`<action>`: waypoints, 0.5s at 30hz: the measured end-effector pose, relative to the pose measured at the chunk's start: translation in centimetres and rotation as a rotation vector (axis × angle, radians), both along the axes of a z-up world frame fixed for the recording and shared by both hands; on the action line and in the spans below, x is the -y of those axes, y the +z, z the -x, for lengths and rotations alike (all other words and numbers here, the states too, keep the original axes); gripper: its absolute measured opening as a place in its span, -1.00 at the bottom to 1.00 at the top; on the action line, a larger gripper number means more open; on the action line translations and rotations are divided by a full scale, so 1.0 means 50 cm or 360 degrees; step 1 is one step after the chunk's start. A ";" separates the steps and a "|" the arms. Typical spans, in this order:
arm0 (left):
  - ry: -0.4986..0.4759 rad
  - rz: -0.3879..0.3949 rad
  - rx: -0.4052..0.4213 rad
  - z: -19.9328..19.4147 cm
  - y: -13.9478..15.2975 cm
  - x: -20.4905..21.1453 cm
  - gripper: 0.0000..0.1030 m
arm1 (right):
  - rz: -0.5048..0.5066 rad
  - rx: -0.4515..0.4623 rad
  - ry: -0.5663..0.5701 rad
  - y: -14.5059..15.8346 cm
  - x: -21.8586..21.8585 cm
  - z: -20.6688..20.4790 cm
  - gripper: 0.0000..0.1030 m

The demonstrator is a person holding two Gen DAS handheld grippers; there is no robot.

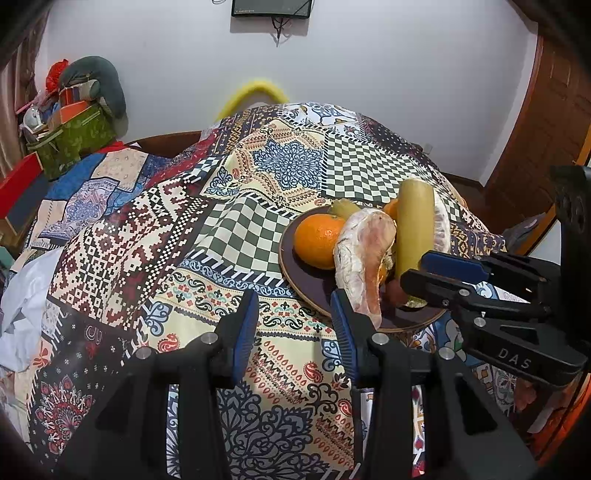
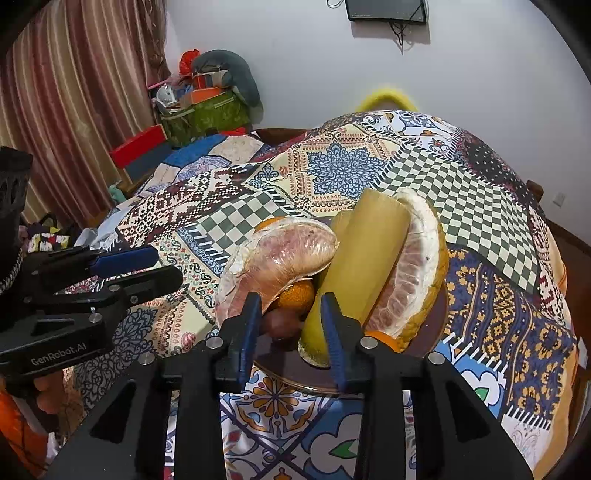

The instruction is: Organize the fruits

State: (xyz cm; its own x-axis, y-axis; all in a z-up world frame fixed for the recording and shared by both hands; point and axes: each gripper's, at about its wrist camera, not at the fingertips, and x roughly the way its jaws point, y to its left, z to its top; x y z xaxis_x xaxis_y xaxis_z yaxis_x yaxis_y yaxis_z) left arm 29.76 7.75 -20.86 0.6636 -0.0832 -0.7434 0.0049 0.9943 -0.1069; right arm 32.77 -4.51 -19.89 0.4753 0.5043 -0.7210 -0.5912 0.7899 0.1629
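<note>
Orange fruit [image 1: 317, 236] on brown plate [image 1: 306, 284]; checkered patchwork cloth [image 1: 229, 229].

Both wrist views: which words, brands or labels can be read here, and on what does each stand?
"DAS": on the right gripper body, left wrist view.
"GenRobot.AI": on the left gripper body, right wrist view.
Small print on the wall screen: too small to read.
</note>
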 end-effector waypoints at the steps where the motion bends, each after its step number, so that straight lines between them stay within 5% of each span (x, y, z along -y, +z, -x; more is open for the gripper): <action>1: -0.0003 -0.0001 0.0000 0.001 0.000 0.002 -0.22 | 0.0001 -0.0003 0.0001 0.001 0.001 -0.001 -0.41; 8: -0.0030 -0.0017 0.0076 0.022 0.043 0.022 -0.22 | -0.0048 0.0081 -0.0053 0.055 0.031 0.026 -0.41; 15: -0.0078 -0.0017 0.0279 0.095 0.155 0.056 -0.22 | -0.0150 0.0258 -0.0134 0.168 0.091 0.088 -0.41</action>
State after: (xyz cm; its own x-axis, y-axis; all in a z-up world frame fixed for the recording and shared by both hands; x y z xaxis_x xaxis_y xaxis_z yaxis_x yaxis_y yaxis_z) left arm 25.01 4.96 -13.12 0.7783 -0.1115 -0.6179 0.0712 0.9934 -0.0895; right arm 28.37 -9.08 -11.50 0.6246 0.5195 -0.5831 -0.5483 0.8234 0.1463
